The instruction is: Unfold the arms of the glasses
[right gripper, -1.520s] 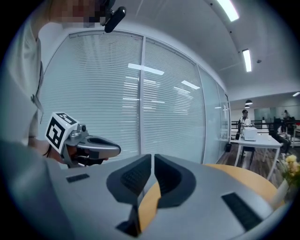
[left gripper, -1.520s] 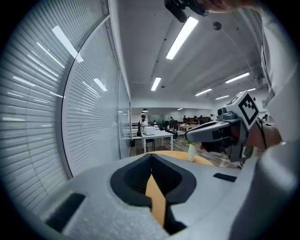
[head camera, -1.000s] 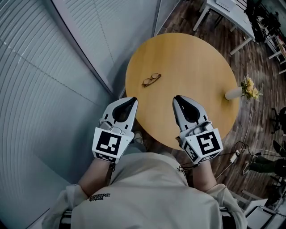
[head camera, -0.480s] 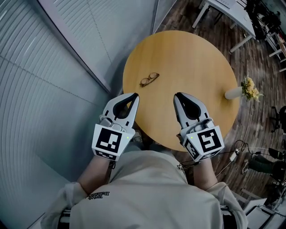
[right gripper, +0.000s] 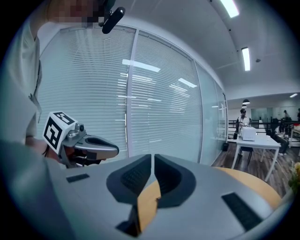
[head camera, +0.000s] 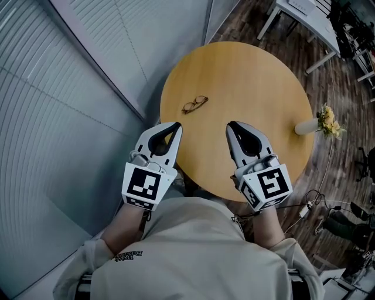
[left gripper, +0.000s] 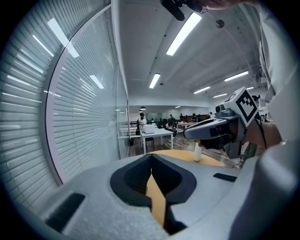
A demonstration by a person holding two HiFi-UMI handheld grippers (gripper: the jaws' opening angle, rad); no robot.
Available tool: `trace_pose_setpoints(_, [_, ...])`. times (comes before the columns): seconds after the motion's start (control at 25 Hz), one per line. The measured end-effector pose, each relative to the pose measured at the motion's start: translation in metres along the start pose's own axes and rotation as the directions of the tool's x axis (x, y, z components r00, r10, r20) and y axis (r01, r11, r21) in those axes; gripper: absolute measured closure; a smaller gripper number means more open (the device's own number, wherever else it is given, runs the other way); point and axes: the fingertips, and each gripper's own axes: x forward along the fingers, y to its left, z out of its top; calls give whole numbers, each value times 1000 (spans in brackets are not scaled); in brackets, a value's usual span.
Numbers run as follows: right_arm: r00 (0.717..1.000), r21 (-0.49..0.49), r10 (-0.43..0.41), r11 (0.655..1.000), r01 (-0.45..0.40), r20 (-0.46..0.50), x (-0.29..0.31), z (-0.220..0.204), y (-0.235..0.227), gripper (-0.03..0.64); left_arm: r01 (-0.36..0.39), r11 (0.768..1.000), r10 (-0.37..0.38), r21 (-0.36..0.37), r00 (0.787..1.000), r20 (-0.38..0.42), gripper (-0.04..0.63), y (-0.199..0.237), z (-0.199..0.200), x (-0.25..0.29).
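Folded brown-rimmed glasses (head camera: 194, 104) lie on the round wooden table (head camera: 252, 82), towards its left side. My left gripper (head camera: 175, 125) hovers at the table's near-left edge, short of the glasses, its jaws shut with nothing between them. My right gripper (head camera: 232, 126) hangs over the near part of the table, to the right of the glasses and nearer to me, jaws shut and empty. In the left gripper view the shut jaw tips (left gripper: 151, 157) meet over the tabletop; the right gripper view shows the same (right gripper: 153, 158). The glasses appear in neither gripper view.
A small white vase with yellow flowers (head camera: 319, 120) stands at the table's right edge. A glass wall with blinds (head camera: 70, 76) runs close along the left. A white desk (head camera: 304, 14) stands further back on the wooden floor.
Both grippers have drifted slightly forward over the table's near edge, staying shut. The glasses lie where they were.
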Motion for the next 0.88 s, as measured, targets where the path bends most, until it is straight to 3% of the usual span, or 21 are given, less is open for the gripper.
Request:
trace_pose_setpoints(0.56, [1000, 16, 6, 1000, -6, 15, 4, 2, -16, 575, -103, 991, 107, 85, 993, -42, 571, 12, 7, 16])
trace_pose_setpoints(0.88, [1000, 21, -4, 1000, 4, 2, 18, -3, -33, 575, -83, 996, 84, 33, 996, -39, 566, 20, 19, 40])
